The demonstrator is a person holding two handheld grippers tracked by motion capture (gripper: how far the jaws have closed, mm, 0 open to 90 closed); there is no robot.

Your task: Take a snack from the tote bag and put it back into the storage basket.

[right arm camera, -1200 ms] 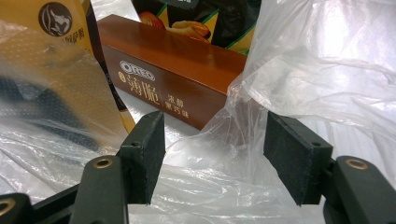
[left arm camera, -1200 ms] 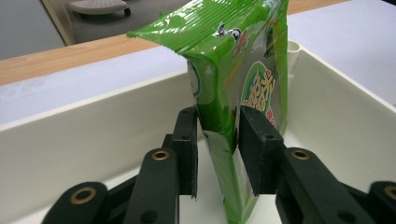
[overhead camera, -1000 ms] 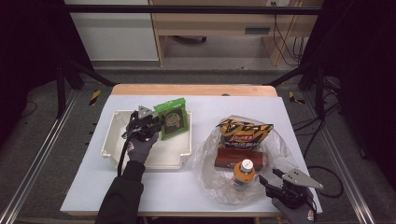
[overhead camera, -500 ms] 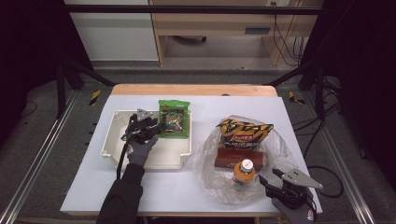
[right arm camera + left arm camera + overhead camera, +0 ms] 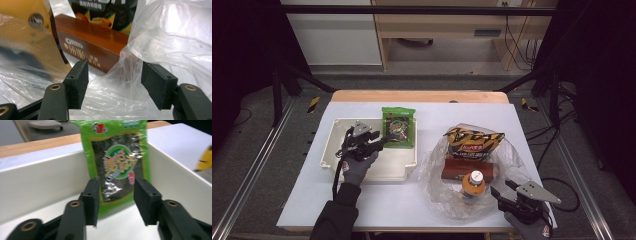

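A green seaweed packet (image 5: 398, 126) (image 5: 117, 162) leans upright against the far right wall of a white tray (image 5: 328, 146) (image 5: 42, 182). My left gripper (image 5: 383, 141) (image 5: 116, 195) is inside the tray just in front of it. Its jaws have just been opening; they now stand open on either side of the packet's lower end, with the pads off it. At the near right, my right gripper (image 5: 502, 186) (image 5: 113, 75) stays open, and a fold of the clear plastic bag (image 5: 434, 172) (image 5: 172, 35) lies loose between its jaws.
In the plastic bag lie a yellow and black chip bag (image 5: 472, 141), a brown Oreo box (image 5: 459, 170) (image 5: 92, 47) and a white-capped bottle (image 5: 474, 184). The table (image 5: 302, 210) is white, with a wooden strip along its far edge. Dark floor and metal rails lie around it.
The left jaws have opened and let go of the green packet, which now rests against the tray wall. The left hand has drawn back a little. The right gripper has kept still.
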